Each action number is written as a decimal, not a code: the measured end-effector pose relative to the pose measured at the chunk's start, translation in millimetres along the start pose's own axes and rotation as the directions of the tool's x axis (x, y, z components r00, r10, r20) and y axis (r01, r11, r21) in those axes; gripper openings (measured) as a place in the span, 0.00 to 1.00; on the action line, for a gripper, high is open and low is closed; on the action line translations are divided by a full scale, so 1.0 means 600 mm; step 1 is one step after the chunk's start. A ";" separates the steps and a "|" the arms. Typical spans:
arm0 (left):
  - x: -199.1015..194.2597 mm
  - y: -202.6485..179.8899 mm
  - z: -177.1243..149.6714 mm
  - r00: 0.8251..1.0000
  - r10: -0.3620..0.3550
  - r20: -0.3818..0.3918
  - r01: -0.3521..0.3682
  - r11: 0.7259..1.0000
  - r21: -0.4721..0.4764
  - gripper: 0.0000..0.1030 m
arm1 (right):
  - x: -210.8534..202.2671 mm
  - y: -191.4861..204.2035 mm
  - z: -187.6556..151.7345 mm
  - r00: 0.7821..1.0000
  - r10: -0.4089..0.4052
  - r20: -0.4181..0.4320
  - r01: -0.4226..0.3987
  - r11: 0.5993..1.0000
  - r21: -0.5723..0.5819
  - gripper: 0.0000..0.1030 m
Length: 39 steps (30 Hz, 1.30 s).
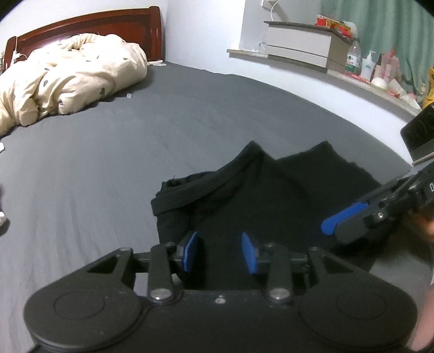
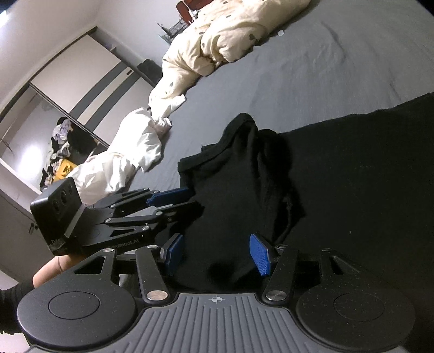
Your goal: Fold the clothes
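A black garment (image 1: 271,195) lies crumpled on the grey bed sheet (image 1: 108,163); it also shows in the right wrist view (image 2: 339,176). My left gripper (image 1: 221,252) is open just above the garment's near edge, nothing between its blue pads. My right gripper (image 2: 217,254) is open over the same near edge, black cloth lying under and between its pads. In the left wrist view the right gripper (image 1: 336,222) comes in from the right. In the right wrist view the left gripper (image 2: 173,202) sits at the left, close beside it.
A cream duvet (image 1: 67,78) is bunched at the bed's head by the wooden headboard (image 1: 89,24). A white garment (image 2: 122,163) lies at the bed's side. A window ledge (image 1: 352,73) holds boxes and bottles. A wardrobe (image 2: 67,108) stands beyond the bed.
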<state>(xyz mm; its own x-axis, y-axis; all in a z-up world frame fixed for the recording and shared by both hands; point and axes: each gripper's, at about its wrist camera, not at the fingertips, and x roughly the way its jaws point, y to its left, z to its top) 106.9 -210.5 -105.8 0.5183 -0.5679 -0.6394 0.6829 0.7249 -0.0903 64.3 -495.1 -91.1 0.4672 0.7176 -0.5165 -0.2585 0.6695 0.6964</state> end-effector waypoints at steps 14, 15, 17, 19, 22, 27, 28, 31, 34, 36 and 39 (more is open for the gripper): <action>-0.053 -0.051 -0.036 0.998 -0.066 0.007 0.065 0.994 0.090 0.38 | -0.010 0.017 -0.022 0.997 0.043 -0.060 -0.048 0.996 -0.082 0.54; -0.061 -0.056 -0.035 0.997 -0.076 0.022 0.073 0.992 0.108 0.38 | -0.024 0.016 -0.019 0.999 0.045 -0.030 -0.048 0.995 -0.091 0.54; -0.075 -0.078 -0.040 0.994 -0.098 0.040 0.088 0.975 0.205 0.38 | -0.053 0.003 -0.013 0.997 0.007 0.072 -0.003 0.998 -0.058 0.54; -0.084 -0.102 -0.048 0.993 -0.109 0.042 0.092 0.948 0.305 0.39 | -0.081 -0.018 -0.009 0.982 -0.074 0.176 0.071 0.997 0.021 0.54; -0.080 -0.133 -0.067 0.997 -0.079 0.010 0.067 0.900 0.431 0.39 | -0.103 -0.050 -0.007 0.951 -0.168 0.259 0.131 0.979 0.157 0.54; -0.083 -0.146 -0.081 1.000 0.006 0.008 -0.009 0.864 0.503 0.39 | -0.105 -0.057 -0.005 0.943 -0.182 0.277 0.133 0.974 0.184 0.54; -0.085 -0.144 -0.082 1.000 0.025 0.007 -0.025 0.858 0.513 0.39 | -0.102 -0.056 -0.005 0.945 -0.184 0.272 0.139 0.974 0.178 0.54; -0.088 -0.132 -0.087 0.998 0.065 -0.006 -0.051 0.834 0.550 0.39 | -0.092 -0.051 -0.004 0.950 -0.184 0.252 0.145 0.976 0.165 0.54; -0.089 -0.124 -0.090 0.997 0.073 -0.026 -0.046 0.825 0.563 0.30 | -0.085 -0.049 -0.002 0.953 -0.181 0.243 0.144 0.976 0.162 0.54; -0.093 -0.121 -0.087 0.997 0.071 -0.020 -0.048 0.828 0.558 0.23 | -0.083 -0.050 -0.001 0.954 -0.180 0.241 0.143 0.976 0.165 0.54; -0.096 -0.121 -0.084 0.998 0.061 -0.018 -0.041 0.836 0.548 0.22 | -0.086 -0.053 -0.004 0.955 -0.177 0.238 0.139 0.976 0.170 0.54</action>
<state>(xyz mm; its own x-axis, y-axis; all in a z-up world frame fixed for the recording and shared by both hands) 1.6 -210.7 -100.8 0.5497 -0.5153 -0.6575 0.8312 0.4157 0.3691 46.2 -553.0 -87.6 0.6933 0.5207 -0.4982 -0.0436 0.7203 0.6923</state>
